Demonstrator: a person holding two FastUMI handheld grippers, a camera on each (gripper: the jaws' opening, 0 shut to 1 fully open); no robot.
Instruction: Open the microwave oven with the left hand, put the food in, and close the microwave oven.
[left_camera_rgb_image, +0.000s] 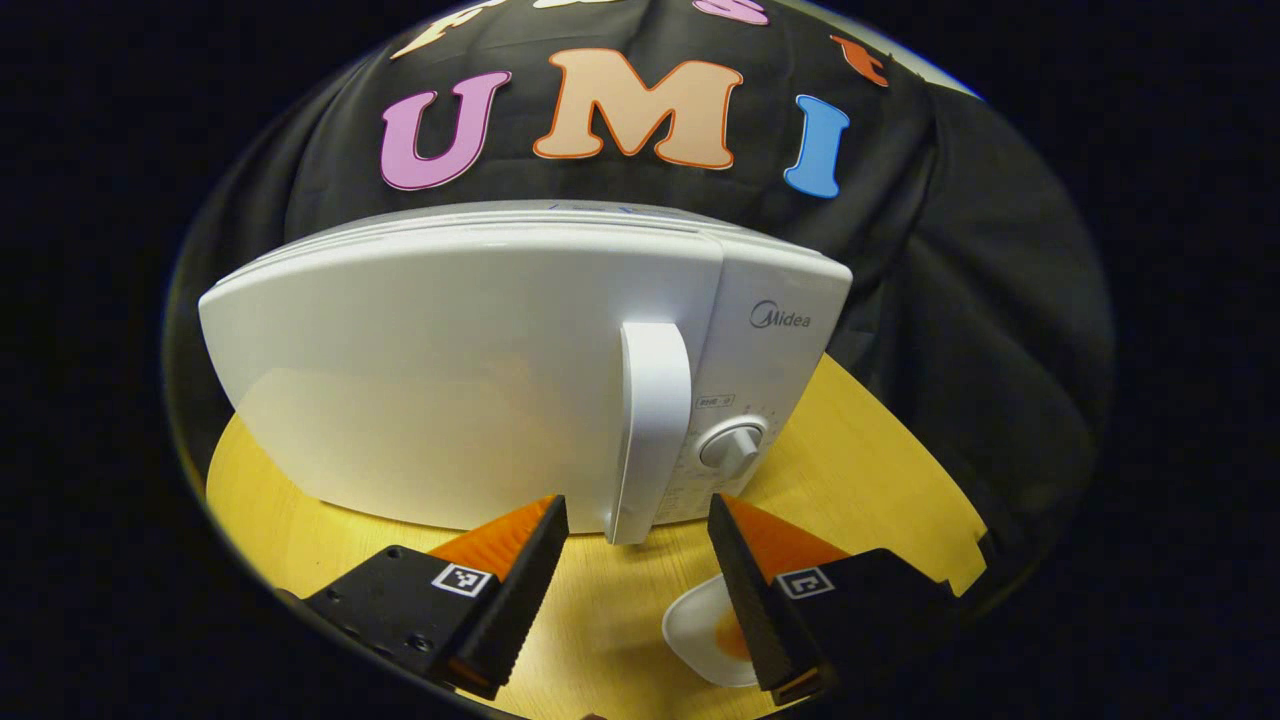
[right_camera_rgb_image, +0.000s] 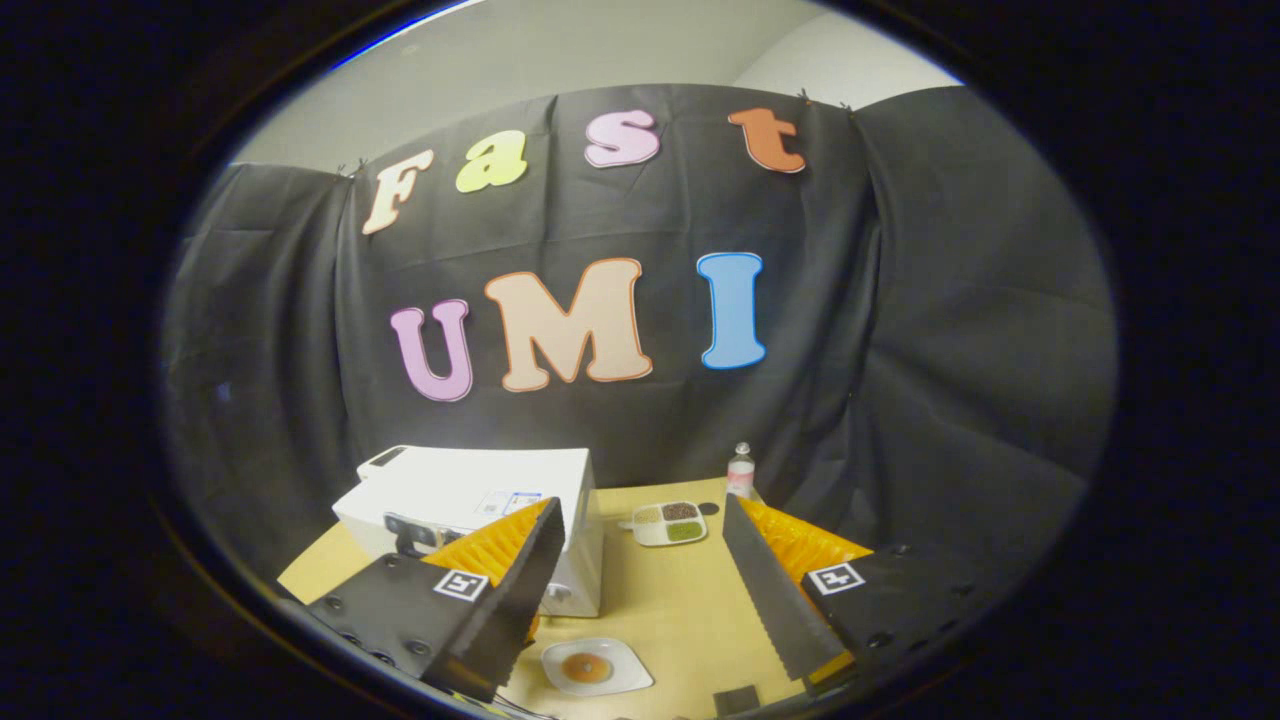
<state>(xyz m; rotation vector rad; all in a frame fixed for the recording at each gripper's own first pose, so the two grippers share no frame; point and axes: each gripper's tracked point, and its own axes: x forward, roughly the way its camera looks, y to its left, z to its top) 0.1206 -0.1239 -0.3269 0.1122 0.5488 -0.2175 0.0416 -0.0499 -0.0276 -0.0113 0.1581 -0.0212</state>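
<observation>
The white microwave (left_camera_rgb_image: 460, 370) stands on the yellow table (left_camera_rgb_image: 880, 450) with its door shut. In the left gripper view its upright handle (left_camera_rgb_image: 652, 420) is just ahead, a round knob (left_camera_rgb_image: 732, 445) to its right. My left gripper (left_camera_rgb_image: 635, 500) is open, one finger on each side of the handle's lower end, not touching it. A white plate with a fried egg (left_camera_rgb_image: 705, 630) lies on the table near the right finger. My right gripper (right_camera_rgb_image: 642, 503) is open and holds nothing, high above the microwave (right_camera_rgb_image: 470, 495) and the egg plate (right_camera_rgb_image: 597, 667).
In the right gripper view a small white tray (right_camera_rgb_image: 670, 523) with three coloured portions and a small bottle (right_camera_rgb_image: 741, 470) stand behind, to the right of the microwave. A dark shape (right_camera_rgb_image: 412, 533) is at the microwave's front. Black cloth walls surround the table (right_camera_rgb_image: 680, 600).
</observation>
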